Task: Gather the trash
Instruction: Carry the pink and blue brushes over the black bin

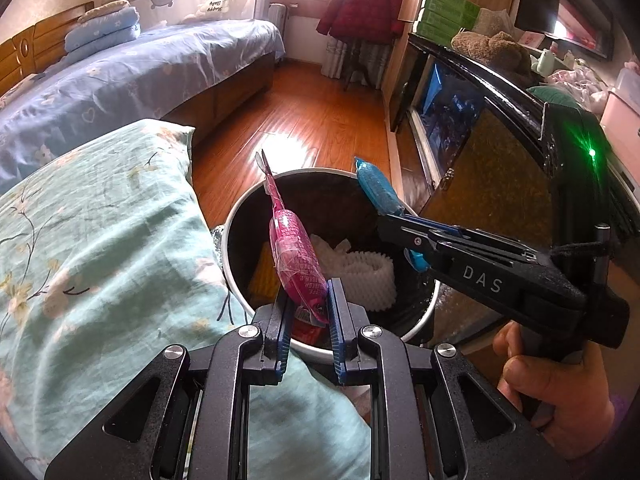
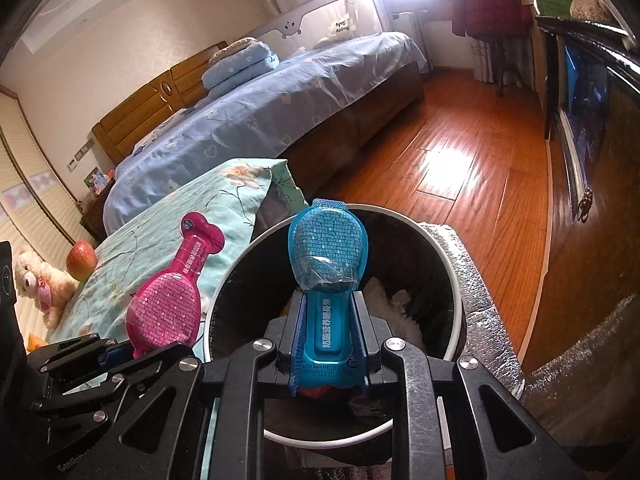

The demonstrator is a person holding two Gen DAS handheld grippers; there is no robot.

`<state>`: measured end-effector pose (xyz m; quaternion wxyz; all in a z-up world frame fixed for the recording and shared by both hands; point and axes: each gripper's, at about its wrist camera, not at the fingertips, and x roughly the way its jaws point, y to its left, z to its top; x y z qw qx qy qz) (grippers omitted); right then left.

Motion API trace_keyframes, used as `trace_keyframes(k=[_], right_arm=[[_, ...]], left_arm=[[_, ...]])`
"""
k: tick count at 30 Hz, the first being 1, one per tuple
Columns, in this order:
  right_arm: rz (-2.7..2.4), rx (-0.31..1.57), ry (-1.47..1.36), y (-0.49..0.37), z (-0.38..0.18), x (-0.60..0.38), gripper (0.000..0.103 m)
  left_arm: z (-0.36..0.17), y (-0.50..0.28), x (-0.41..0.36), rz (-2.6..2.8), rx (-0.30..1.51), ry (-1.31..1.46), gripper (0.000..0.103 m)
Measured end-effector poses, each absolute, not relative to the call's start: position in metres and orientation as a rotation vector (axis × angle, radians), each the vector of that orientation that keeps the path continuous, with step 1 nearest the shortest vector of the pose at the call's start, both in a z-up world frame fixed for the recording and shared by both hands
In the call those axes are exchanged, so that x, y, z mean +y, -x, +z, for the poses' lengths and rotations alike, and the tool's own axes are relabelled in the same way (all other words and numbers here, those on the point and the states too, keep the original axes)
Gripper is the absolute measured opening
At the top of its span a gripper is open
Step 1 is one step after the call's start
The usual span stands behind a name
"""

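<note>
My left gripper (image 1: 308, 312) is shut on a pink plastic wrapper (image 1: 294, 256) and holds it over the near rim of a round black trash bin with a white rim (image 1: 236, 216). My right gripper (image 2: 328, 336) is shut on a blue plastic wrapper (image 2: 326, 248) and holds it above the same bin (image 2: 452, 264). In the left wrist view the right gripper (image 1: 390, 216) reaches in from the right with the blue wrapper (image 1: 376, 188) over the bin's far rim. The pink wrapper (image 2: 164, 304) shows at lower left in the right wrist view. White foam netting (image 1: 368, 276) lies inside the bin.
A teal floral pillow (image 1: 100, 248) lies left of the bin. A bed with a blue cover (image 1: 140, 76) stands behind it. A dark cabinet (image 1: 480, 152) stands to the right. Wooden floor (image 1: 312, 112) lies beyond the bin. A teddy bear (image 2: 36, 280) and an apple (image 2: 82, 260) are at far left.
</note>
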<state>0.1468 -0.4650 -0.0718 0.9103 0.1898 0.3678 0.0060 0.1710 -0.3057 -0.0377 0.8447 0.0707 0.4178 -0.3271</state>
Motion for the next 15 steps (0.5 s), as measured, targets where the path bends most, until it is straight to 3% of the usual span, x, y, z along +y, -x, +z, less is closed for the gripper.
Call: trace_keyframes(k=[15], right_arm=[[0.007, 0.760, -0.383, -0.1490, -0.0682, -0.4685, 0.021]], left_arm=[[-0.0417, -0.1743, -0.3138, -0.692, 0.886, -0.160, 0.015]])
